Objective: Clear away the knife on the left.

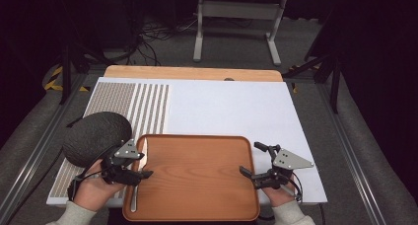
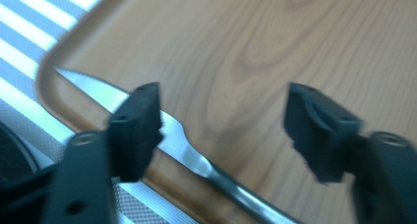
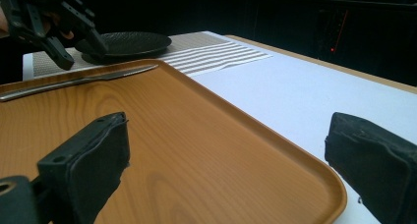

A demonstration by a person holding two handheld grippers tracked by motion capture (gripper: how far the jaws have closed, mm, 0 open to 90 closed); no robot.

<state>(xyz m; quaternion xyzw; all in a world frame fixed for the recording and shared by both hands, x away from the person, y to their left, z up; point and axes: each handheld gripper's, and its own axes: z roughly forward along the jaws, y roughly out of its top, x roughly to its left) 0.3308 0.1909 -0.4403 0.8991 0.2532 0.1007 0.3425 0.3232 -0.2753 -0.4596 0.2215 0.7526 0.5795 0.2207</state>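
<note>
A wooden tray (image 1: 197, 178) is lying on a white mat (image 1: 226, 109) at the near edge of the table. A knife (image 1: 138, 175) is resting along the tray's left side, blade pointing away from the person. The left gripper (image 1: 140, 174) is hovering over the knife with its jaws apart. A dark round plate (image 1: 96, 136) is sitting just left of the tray. The right gripper (image 1: 249, 173) is reaching over the tray's right edge, jaws spread wide.

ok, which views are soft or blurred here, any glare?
Left gripper view: motion-smeared, the open left tongs and the knife soft-edged. Right gripper view: sharp on the tray, near pads slightly soft, background dark. High view: even light on the table, dim surroundings, no strong glare.
</note>
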